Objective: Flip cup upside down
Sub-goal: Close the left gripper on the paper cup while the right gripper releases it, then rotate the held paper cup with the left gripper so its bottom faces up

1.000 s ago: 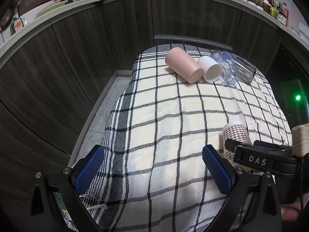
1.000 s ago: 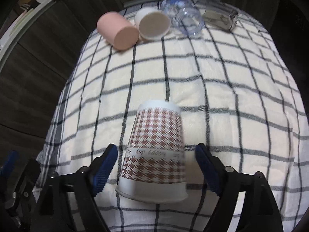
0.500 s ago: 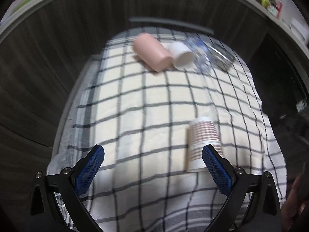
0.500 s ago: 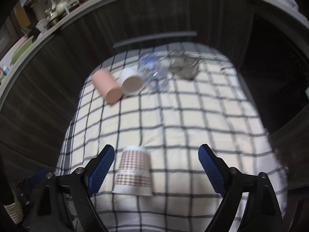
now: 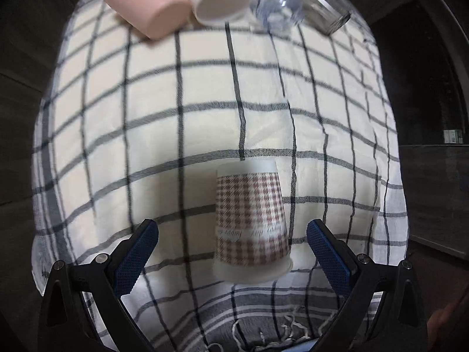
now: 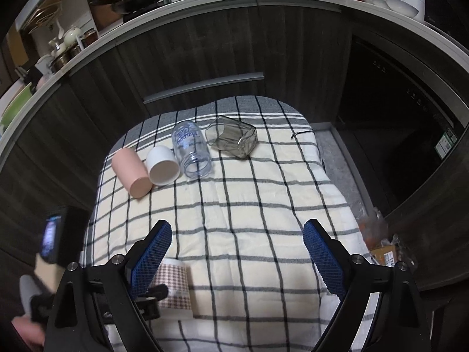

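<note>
Houndstooth paper cup (image 5: 251, 223) stands inverted near the bench's (image 5: 205, 102) front edge, untouched between spread left tongs (image 5: 231, 252); right tongs (image 6: 236, 252) gape over bare cloth.

I am counting one houndstooth paper cup (image 5: 252, 223), one pink cup (image 6: 131, 173), one white cup (image 6: 162, 166), one clear plastic bottle (image 6: 191, 154), one smoky glass jar (image 6: 233, 140).

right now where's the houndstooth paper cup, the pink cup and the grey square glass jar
houndstooth paper cup (image 5: 250, 223), left wrist view, patterned side wall
pink cup (image 6: 130, 173), right wrist view, side wall
grey square glass jar (image 6: 231, 140), right wrist view, upper side face
</note>
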`<state>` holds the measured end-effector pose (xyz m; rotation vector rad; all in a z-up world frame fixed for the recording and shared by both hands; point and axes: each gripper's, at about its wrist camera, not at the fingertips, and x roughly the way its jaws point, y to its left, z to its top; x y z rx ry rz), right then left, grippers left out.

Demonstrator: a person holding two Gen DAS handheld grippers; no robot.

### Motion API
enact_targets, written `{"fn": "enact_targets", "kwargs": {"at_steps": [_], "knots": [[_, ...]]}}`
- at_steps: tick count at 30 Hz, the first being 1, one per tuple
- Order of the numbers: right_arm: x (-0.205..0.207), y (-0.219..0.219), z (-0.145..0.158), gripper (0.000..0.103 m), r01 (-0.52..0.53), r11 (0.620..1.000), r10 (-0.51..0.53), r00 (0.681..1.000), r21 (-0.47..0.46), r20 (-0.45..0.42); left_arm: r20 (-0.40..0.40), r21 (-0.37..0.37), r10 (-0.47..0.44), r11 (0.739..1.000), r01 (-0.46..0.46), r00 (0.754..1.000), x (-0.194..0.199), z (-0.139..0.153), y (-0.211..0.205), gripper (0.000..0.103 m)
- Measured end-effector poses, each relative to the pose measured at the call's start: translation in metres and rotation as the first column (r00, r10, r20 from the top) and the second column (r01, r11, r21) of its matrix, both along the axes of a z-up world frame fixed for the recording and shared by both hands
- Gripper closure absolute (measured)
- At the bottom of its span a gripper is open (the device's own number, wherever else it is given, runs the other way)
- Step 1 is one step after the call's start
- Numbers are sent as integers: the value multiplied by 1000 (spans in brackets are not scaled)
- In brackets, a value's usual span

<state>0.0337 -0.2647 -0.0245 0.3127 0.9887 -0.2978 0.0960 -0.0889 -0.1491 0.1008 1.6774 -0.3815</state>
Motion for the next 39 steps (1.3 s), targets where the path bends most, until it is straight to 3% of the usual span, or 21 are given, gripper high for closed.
{"fn": "enact_targets", "kwargs": {"at_steps": [7, 9, 11, 13, 15, 17, 25, 29, 32, 35, 37, 39], "knots": [[11, -8, -13, 12, 14, 1000, -13, 1000, 24, -12, -106, 73, -42, 996, 50, 993, 25, -29, -26, 3], [14, -12, -19, 12, 19, 999, -18, 1000, 38, -20, -144, 83, -56, 994, 68, 988, 28, -39, -33, 10], [16, -14, -24, 12, 24, 999, -22, 999, 44, -28, -171, 100, -60, 992, 78, 983, 30, -47, -37, 30], [19, -17, -29, 12, 30, 998, -28, 999, 50, -35, -202, 117, -62, 989, 87, 977, 30, -55, -40, 38], [20, -20, -33, 12, 37, 998, -34, 999, 58, -41, -224, 120, -62, 989, 91, 973, 30, -62, -41, 40], [22, -23, -39, 12, 43, 997, -39, 998, 68, -52, -223, 123, -64, 988, 93, 973, 30, -65, -40, 47], [23, -24, -49, 12, 44, 994, -36, 997, 102, -75, -170, 130, -75, 987, 98, 983, 34, -49, -36, 48], [20, -21, -46, 12, 40, 994, -33, 997, 105, -66, -32, 124, -89, 988, 93, 995, 40, -15, -35, 48], [17, -20, -42, 12, 39, 994, -34, 998, 104, -48, 162, 62, -95, 994, 86, 982, 41, 17, -31, 48], [13, -17, -38, 12, 39, 995, -38, 999, 90, -14, 395, 16, -79, 997, 79, 915, 38, 44, -21, 48], [10, -15, -37, 12, 38, 997, -38, 999, 68, 0, 540, 9, -65, 997, 72, 839, 40, 55, -6, 47], [7, -12, -38, 12, 35, 998, -35, 999, 44, 10, 636, -11, -49, 997, 72, 770, 37, 50, -5, 47]]}}
